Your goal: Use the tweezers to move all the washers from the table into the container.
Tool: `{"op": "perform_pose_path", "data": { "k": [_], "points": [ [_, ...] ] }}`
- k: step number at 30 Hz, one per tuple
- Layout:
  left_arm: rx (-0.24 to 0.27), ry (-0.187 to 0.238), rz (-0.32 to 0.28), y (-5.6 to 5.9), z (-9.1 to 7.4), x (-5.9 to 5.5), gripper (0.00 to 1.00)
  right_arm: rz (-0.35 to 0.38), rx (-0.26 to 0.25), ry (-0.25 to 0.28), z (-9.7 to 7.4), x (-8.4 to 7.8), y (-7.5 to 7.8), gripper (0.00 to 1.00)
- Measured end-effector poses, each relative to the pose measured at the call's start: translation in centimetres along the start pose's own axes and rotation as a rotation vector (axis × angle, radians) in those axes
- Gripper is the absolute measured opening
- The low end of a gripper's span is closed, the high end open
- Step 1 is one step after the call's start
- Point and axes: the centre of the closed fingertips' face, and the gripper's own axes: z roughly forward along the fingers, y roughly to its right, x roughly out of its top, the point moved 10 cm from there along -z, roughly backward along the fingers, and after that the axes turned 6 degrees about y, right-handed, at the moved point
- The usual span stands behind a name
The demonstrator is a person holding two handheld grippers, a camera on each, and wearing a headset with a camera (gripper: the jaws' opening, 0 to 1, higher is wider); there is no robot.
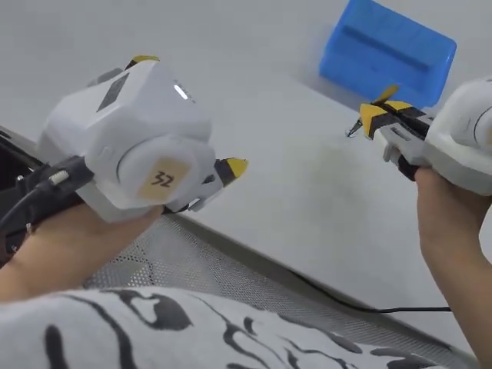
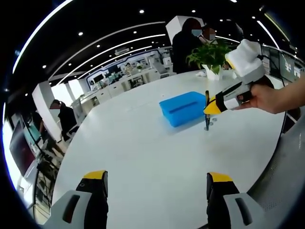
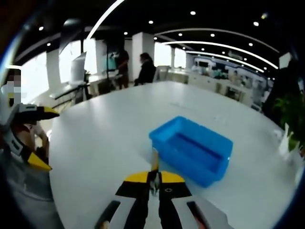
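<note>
Your right gripper (image 1: 380,111) is clamped on the tweezers (image 1: 355,128), left gripper (image 2: 155,183) apart; washers should be light, thin, slippery, so pinch each rim squarely

Two grippers are counted: the left gripper (image 2: 156,177) and the right gripper (image 1: 384,110). One pair of tweezers (image 2: 207,107) is counted, along with one blue container (image 1: 388,50) and one white table (image 1: 307,192). One potted plant (image 2: 212,55) and one black cable (image 1: 384,310) are also noted. Three people (image 2: 59,117) are counted in the background of the left gripper view. The washers cannot be counted, being too small to be made out.
</note>
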Motion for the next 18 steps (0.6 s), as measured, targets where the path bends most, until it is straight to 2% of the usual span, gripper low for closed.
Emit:
{"op": "perform_pose_path", "data": {
  "k": [6,12,14,18],
  "points": [
    [0.003,0.004,-0.003,-0.1,0.0,0.0,0.87,0.012,0.014,0.005,-0.8,0.4,0.0,0.03],
    [-0.016,0.014,0.003,0.1,0.0,0.1,0.88,0.018,0.033,0.014,-1.5,1.4,-0.4,0.03],
    [-0.019,0.017,0.005,0.2,0.0,0.1,0.88,0.02,0.038,0.024,-1.8,2.0,-0.5,0.03],
    [-0.02,0.017,0.007,0.2,0.0,0.1,0.88,0.024,0.039,0.086,-2.2,4.3,-0.2,0.03]
  ]
}}
